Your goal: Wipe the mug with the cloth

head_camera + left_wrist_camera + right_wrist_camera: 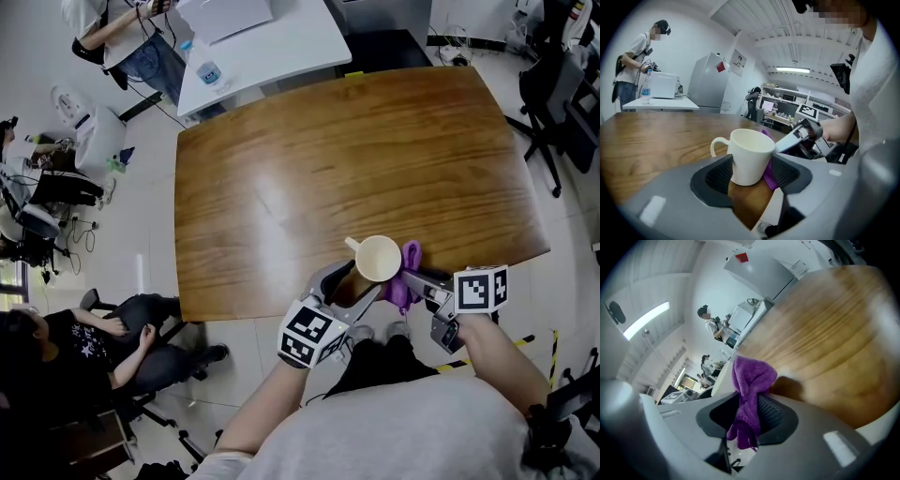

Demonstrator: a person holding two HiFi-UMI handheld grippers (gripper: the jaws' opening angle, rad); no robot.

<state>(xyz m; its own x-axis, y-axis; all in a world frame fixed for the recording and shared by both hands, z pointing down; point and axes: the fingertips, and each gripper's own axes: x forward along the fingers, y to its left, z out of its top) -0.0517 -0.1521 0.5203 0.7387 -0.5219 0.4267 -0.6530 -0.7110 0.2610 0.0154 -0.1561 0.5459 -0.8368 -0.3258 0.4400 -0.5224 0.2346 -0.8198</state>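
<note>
A cream mug (378, 258) stands near the front edge of the wooden table (356, 150), with its handle pointing to the far left. My left gripper (352, 286) reaches in from the near side. In the left gripper view the mug (750, 157) sits between both pads (717, 176) and touches them. A purple cloth (407, 274) lies against the mug's right side, bunched in my right gripper (419, 281). The right gripper view shows the cloth (749, 390) pinched in the shut jaws of the gripper (747, 416), hanging down below them.
The mug stands close to the table's near edge (281, 305). Beyond the table is a white desk (272, 42) with a water bottle (211, 73), and a person (122, 33) stands beside it. Another person (84, 347) sits at lower left. Office chairs (558, 94) stand at right.
</note>
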